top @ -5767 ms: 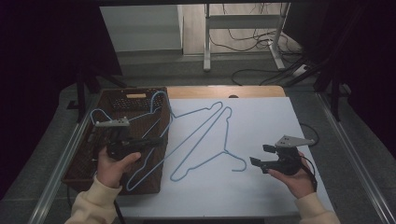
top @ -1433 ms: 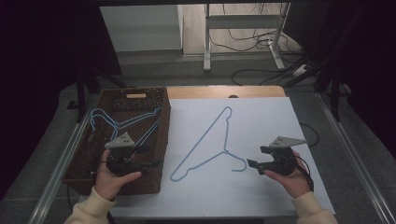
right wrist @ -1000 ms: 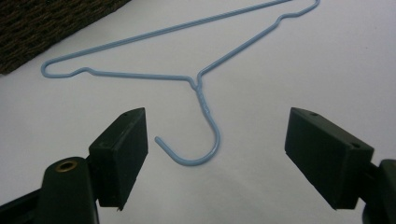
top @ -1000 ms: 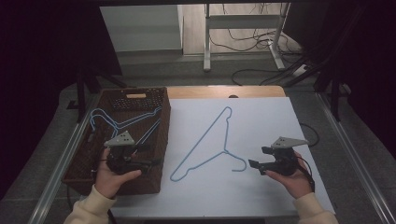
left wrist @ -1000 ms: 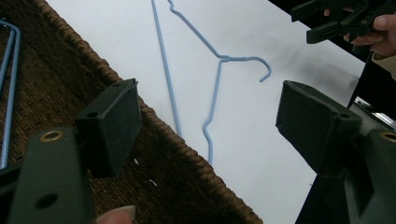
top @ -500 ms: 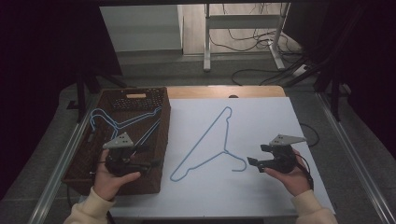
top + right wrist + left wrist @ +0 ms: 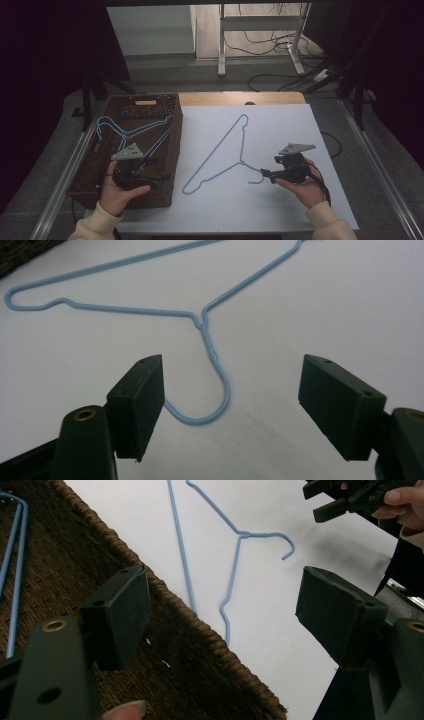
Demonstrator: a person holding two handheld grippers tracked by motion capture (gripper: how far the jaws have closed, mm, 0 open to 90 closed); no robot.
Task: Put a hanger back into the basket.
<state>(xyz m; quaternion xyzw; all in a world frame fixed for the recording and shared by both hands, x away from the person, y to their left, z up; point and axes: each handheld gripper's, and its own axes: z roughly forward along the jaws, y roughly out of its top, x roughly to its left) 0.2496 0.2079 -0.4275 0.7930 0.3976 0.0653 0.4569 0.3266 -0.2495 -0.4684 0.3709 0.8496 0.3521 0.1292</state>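
High view, basket (image 7: 172, 145) beside hanger (image 7: 220, 150)

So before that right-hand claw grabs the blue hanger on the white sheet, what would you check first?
1. Right gripper jaws apart, having just been closing a little: ok.
2. Hook of the blue hanger lies between the jaws, pads not pressing on it: ok.
3. Hanger lies flat on the white sheet, nothing on top: ok.
4. Left gripper open, over the basket, away from the hanger: ok.
5. Basket has room beside the hanger already inside: ok.
6. Whether the thin wire will slip in the pads: cannot tell.
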